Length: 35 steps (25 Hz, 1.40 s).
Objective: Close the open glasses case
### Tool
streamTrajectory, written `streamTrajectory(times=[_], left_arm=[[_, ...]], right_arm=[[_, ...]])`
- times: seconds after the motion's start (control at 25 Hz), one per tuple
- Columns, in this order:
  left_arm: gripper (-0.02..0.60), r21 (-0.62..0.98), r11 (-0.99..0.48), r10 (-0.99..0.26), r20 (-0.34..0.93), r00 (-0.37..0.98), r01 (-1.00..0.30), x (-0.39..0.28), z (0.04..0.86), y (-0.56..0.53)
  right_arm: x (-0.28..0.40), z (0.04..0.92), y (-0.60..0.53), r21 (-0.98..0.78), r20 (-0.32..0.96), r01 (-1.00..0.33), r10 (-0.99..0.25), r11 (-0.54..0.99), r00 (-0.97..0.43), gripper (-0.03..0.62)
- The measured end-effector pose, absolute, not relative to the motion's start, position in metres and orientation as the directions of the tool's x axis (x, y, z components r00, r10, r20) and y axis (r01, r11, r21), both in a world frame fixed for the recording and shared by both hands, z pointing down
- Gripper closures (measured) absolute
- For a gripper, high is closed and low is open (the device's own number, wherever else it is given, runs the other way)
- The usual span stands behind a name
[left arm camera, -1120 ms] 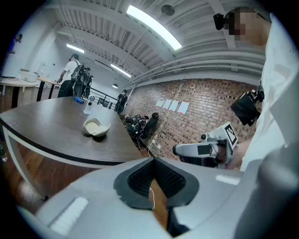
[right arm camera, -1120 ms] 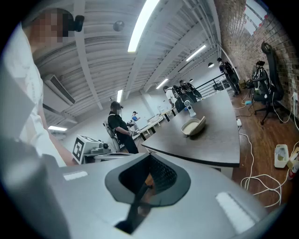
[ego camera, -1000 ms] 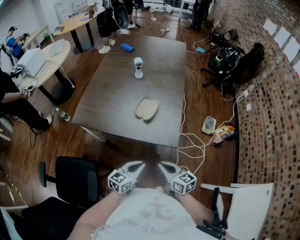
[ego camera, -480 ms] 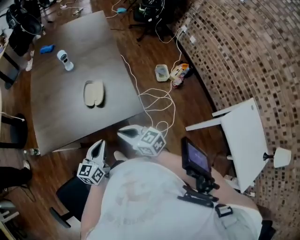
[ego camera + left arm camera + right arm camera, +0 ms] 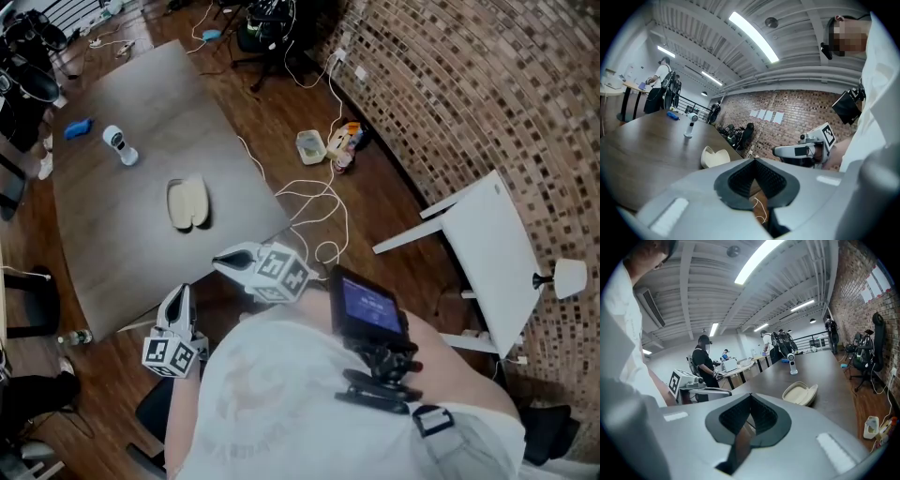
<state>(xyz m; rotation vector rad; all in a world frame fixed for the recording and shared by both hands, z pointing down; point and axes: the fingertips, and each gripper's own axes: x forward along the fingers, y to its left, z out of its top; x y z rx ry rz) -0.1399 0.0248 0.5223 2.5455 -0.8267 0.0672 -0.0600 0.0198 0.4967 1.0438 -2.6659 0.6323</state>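
The open glasses case (image 5: 189, 203), cream coloured with both halves spread flat, lies on the dark table (image 5: 112, 244) near its front part. It also shows as a pale shell in the left gripper view (image 5: 715, 157) and in the right gripper view (image 5: 800, 393). My left gripper (image 5: 178, 294) hangs off the table's near edge, shut and empty. My right gripper (image 5: 218, 260) is by the table's corner, also shut with nothing in it. Both are well short of the case. Each gripper shows in the other's view: the right gripper (image 5: 777, 151), the left gripper (image 5: 727, 392).
A white cylindrical device (image 5: 119, 145) and a blue object (image 5: 77, 127) stand farther back on the table. White cables (image 5: 314, 214) trail over the wooden floor by the table's edge. A white chair (image 5: 487, 248) stands at the right by the brick wall. People stand at desks behind.
The head view has swung, so the table now lies at the upper left. Both grippers moved sideways along the table's near edge, staying shut; the right one is now ahead of the left.
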Motion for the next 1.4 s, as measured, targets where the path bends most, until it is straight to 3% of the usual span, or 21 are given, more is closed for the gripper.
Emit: streamTrajectory(times=[0.8, 1.4], left_arm=[[0.575, 0.419, -0.677, -0.542, 0.273, 0.795, -0.605, -0.147, 0.538, -0.043], [0.575, 0.407, -0.625, -0.555, 0.369, 0.746, -0.666, -0.099, 0.547, -0.095]], right_arm=[[-0.069, 0.52, -0.055, -0.365, 0.369, -0.648, -0.536, 0.668, -0.76, 0.586], [-0.033, 0.548, -0.095, -0.464, 0.366, -0.571, -0.44, 0.678, -0.82, 0.586]])
